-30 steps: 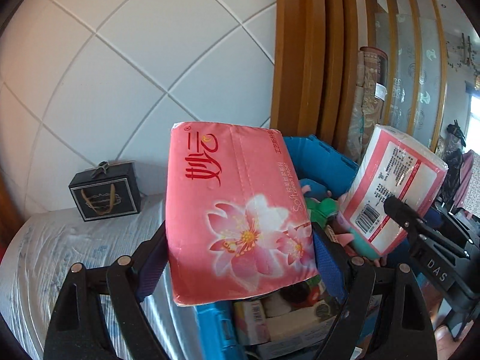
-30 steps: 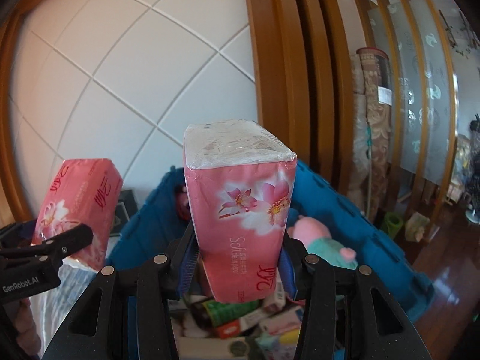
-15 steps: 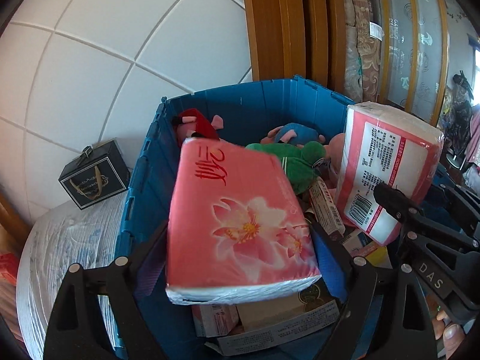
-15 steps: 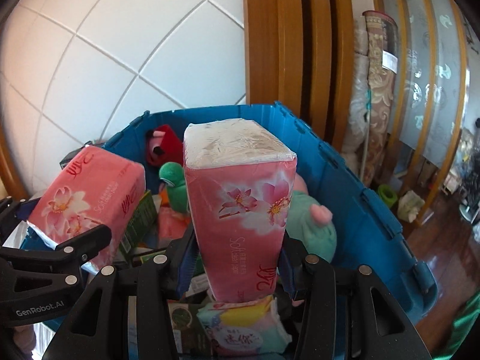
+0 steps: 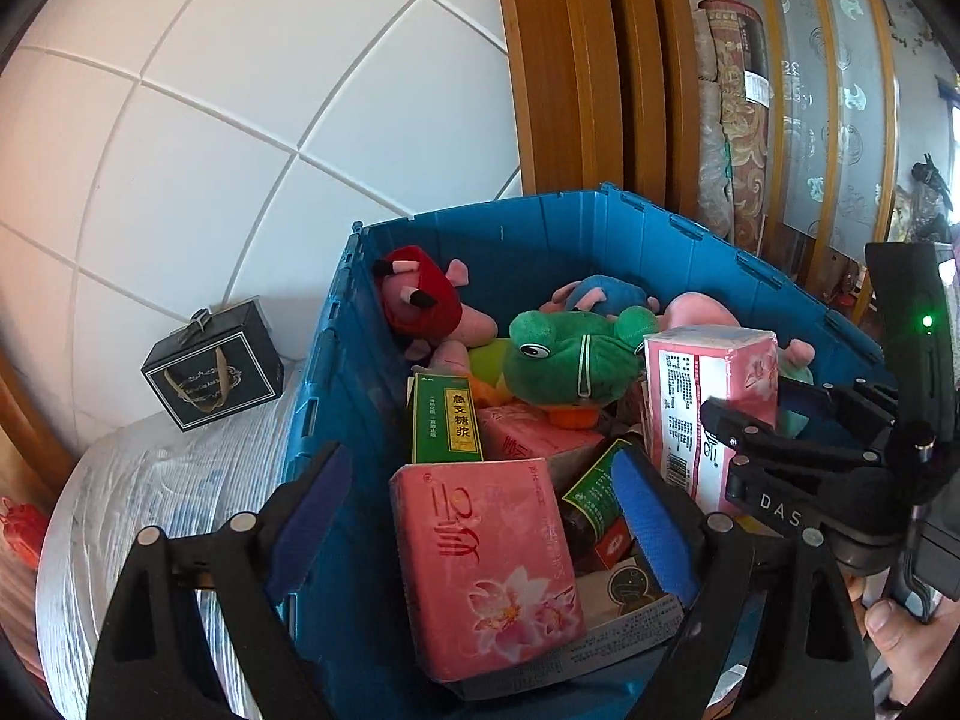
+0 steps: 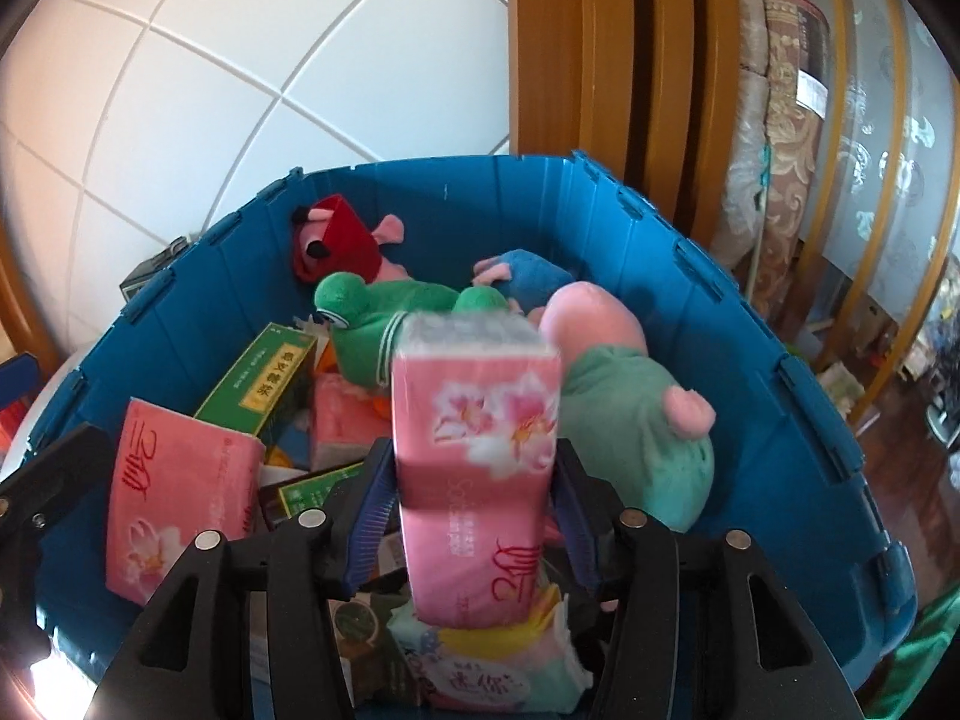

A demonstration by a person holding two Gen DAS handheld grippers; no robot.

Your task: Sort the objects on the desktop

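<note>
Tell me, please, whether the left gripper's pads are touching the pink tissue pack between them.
Apart. The left wrist view shows the left gripper wide open, with a clear gap between each blue pad and the pink tissue pack.

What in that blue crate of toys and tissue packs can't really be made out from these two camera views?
- Crate floor: both views, buried under toys and packs.
- Dark box low in the right wrist view: the right fingers cover it; label unreadable.
- Tissue pack between those opening fingers: motion-blurred, so contact is unclear.
- Small print on the green box: too small, left wrist view.
- Red thing: cut off by the left edge.
</note>
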